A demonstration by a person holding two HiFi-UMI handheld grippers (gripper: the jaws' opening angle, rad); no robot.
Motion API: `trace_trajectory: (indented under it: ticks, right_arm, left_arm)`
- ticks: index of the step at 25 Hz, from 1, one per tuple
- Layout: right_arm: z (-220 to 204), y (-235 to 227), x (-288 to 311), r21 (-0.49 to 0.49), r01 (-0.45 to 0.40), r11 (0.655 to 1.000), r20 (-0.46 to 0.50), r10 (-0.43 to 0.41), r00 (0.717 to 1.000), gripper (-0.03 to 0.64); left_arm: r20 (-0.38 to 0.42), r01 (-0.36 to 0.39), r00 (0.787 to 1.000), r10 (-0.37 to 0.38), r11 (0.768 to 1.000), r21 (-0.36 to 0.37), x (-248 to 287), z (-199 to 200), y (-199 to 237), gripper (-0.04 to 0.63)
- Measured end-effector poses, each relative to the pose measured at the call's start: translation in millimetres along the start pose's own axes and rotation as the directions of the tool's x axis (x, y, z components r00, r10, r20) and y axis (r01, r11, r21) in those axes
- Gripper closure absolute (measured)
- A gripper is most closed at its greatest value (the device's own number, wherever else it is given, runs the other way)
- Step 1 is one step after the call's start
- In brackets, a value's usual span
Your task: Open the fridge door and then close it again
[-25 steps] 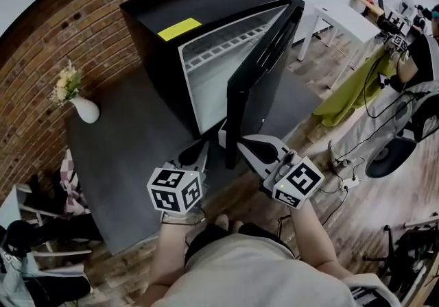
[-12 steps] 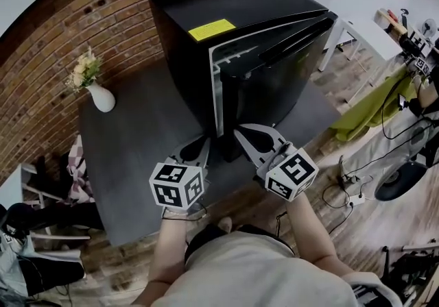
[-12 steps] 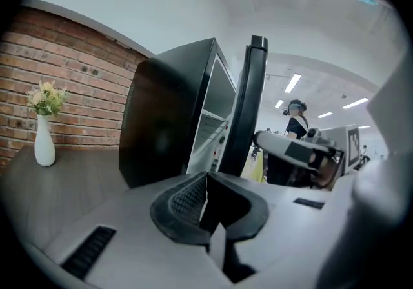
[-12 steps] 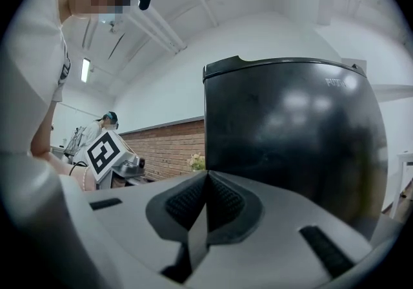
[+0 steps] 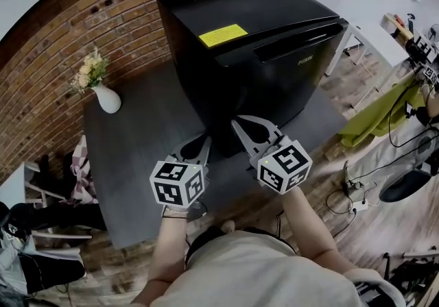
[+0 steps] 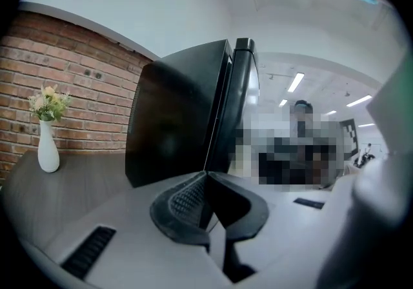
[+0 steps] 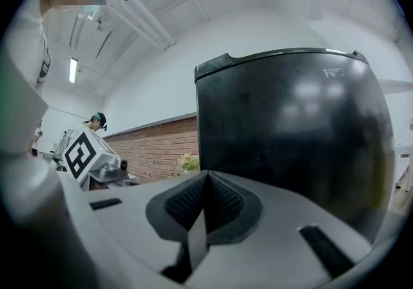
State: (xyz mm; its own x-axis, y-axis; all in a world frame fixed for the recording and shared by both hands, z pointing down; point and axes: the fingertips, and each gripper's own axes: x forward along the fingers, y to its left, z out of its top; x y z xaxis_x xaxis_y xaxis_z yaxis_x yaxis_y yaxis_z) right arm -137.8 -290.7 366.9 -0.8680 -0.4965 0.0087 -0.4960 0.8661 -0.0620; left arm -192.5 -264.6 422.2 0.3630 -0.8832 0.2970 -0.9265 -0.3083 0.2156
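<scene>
The black mini fridge (image 5: 254,45) stands on a dark grey table (image 5: 137,141), and its door (image 5: 288,72) lies flush against the body. My right gripper (image 5: 234,120) is shut and empty, its tip at the door's lower left corner; whether it touches I cannot tell. The door (image 7: 290,133) fills the right gripper view just past the tip (image 7: 206,173). My left gripper (image 5: 206,140) is shut and empty too, just left of that corner. In the left gripper view its tip (image 6: 206,173) points at the fridge's front corner (image 6: 219,113).
A white vase with flowers (image 5: 104,93) stands on the table's left part before the brick wall (image 5: 75,31). A yellow label (image 5: 223,35) lies on the fridge top. White tables, a green cloth (image 5: 377,117) and cables sit on the floor at the right.
The fridge door has swung from half open to fully closed. My right gripper has followed it to the left, staying at the door's edge. The left gripper has shifted slightly.
</scene>
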Motion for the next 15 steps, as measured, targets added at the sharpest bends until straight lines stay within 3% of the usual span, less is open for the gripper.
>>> trace_trajectory:
  ticks: [15]
  right_arm:
    - [-2, -6, -2, 0.051, 0.066, 0.997, -0.015, -0.065, 0.998, 0.617]
  left_arm:
    - [0.021, 0.045, 0.999, -0.045, 0.999, 0.016, 6, 7, -11, 0.588]
